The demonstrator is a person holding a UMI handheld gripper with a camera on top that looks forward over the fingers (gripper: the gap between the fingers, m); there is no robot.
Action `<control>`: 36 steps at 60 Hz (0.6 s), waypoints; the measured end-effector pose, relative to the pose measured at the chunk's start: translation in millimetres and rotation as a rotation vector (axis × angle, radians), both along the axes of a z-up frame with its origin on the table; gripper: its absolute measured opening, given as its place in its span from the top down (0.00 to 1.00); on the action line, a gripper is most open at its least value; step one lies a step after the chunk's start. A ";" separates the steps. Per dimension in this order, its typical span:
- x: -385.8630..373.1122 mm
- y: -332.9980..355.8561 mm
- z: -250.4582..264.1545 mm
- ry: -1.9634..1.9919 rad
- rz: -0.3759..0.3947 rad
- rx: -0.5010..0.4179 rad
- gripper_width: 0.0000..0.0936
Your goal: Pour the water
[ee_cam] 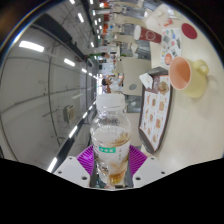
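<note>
Gripper: jaws clamped on water bottle, tilted; pouring under way; next, aim at orange cup

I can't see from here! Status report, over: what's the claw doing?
Claw shut on water bottle, bottle tilted. Orange cup up ahead on table, apart from bottle. Nothing in between.

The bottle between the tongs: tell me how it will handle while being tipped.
The bottle looks like thin clear plastic, so it probably flexes under a hard squeeze. It appears partly filled, so liquid would likely shift its weight as it tilts. Its smooth wall might slip, though the tongs press both sides at the label.
</note>
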State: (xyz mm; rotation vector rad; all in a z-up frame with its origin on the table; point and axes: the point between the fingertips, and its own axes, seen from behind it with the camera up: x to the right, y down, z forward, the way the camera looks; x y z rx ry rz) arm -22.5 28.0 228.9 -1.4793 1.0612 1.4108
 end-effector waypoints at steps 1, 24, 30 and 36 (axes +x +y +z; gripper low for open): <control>7.3 3.1 -4.0 0.045 -0.003 -0.012 0.56; 71.2 19.9 -70.0 0.519 0.031 -0.209 0.56; 68.2 16.9 -68.7 0.439 0.087 -0.227 0.56; 70.9 11.9 -56.5 0.228 0.148 -0.206 0.56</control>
